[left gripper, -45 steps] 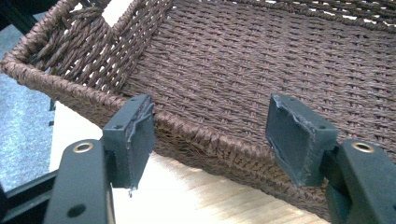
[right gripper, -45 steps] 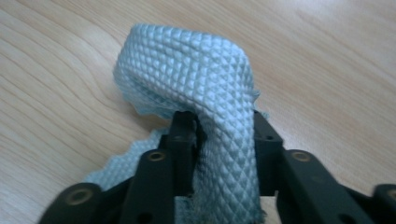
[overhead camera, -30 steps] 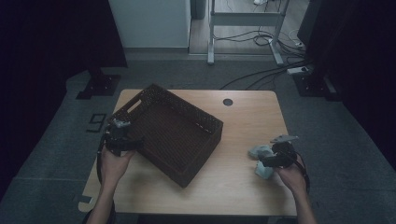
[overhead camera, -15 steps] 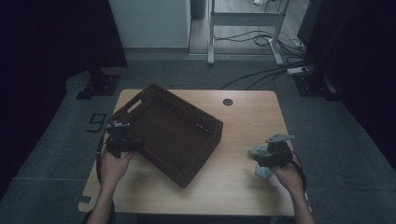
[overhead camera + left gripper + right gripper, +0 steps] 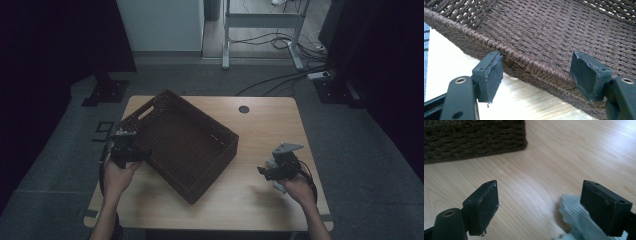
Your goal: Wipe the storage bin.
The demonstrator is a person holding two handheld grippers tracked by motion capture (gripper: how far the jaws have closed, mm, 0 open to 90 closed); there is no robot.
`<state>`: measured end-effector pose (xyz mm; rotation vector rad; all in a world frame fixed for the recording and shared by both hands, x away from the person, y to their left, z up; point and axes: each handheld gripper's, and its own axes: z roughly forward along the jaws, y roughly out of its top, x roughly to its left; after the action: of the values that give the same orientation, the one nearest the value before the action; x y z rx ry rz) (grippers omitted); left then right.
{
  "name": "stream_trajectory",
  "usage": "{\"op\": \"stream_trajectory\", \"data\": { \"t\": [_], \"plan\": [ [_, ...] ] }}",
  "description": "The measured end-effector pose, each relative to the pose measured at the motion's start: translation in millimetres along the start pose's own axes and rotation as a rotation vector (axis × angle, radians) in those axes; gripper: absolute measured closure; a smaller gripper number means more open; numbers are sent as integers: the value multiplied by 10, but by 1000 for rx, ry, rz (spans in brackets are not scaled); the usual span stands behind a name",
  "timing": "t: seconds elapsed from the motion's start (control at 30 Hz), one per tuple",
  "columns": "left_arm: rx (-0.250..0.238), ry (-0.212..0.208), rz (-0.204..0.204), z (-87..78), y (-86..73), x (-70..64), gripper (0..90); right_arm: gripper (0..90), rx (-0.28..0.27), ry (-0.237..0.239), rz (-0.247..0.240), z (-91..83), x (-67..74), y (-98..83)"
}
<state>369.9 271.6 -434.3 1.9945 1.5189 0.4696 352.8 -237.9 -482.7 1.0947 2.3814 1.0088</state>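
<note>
A dark brown woven basket (image 5: 185, 145) sits askew on the left half of the wooden table (image 5: 270, 125). My left gripper (image 5: 139, 152) is at its near-left wall. In the left gripper view its jaws straddle the basket's rim (image 5: 529, 60): the left pad (image 5: 492, 70) touches the outside of the wall and the right pad stands off over the inside. The left gripper (image 5: 536, 67) has just been closing, with the rim between its jaws. My right gripper (image 5: 263, 171) hovers open over the right of the table, pointing toward the basket (image 5: 474, 137). A pale blue-grey cloth (image 5: 574, 217) lies under the right jaw of that gripper (image 5: 539, 200).
A round cable hole (image 5: 243, 109) sits near the table's far edge. Bare wood lies between the basket's near corner (image 5: 192, 195) and my right hand. On the floor behind stand a metal desk frame (image 5: 260, 30), loose cables (image 5: 280, 80) and a black stand foot (image 5: 102, 92).
My right gripper has moved left toward the basket and risen a little. The left gripper's jaws have narrowed at the basket's rim; the left hand has stayed in place.
</note>
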Motion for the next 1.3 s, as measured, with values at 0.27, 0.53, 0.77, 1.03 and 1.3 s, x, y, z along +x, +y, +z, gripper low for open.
{"op": "stream_trajectory", "data": {
  "t": [0.27, 0.53, 0.77, 1.03, 1.3],
  "plan": [
    [5, 0, 11, 12, 20, 30, 281, 144, -7, 54, -16, 77, 84, 55],
    [12, -18, -4, 38, 41, 126, 353, 140, -13, 67, -21, 75, 98, 72],
    [40, 32, 19, 60, 91, 99, 371, 141, -23, 55, -1, 20, 44, 37],
    [68, 90, 58, 130, 178, 79, 401, 143, -21, 66, -4, 34, 71, 46],
    [78, 153, 68, 230, 295, 102, 483, 147, -23, 98, -37, 84, 181, 108]
  ]
}}
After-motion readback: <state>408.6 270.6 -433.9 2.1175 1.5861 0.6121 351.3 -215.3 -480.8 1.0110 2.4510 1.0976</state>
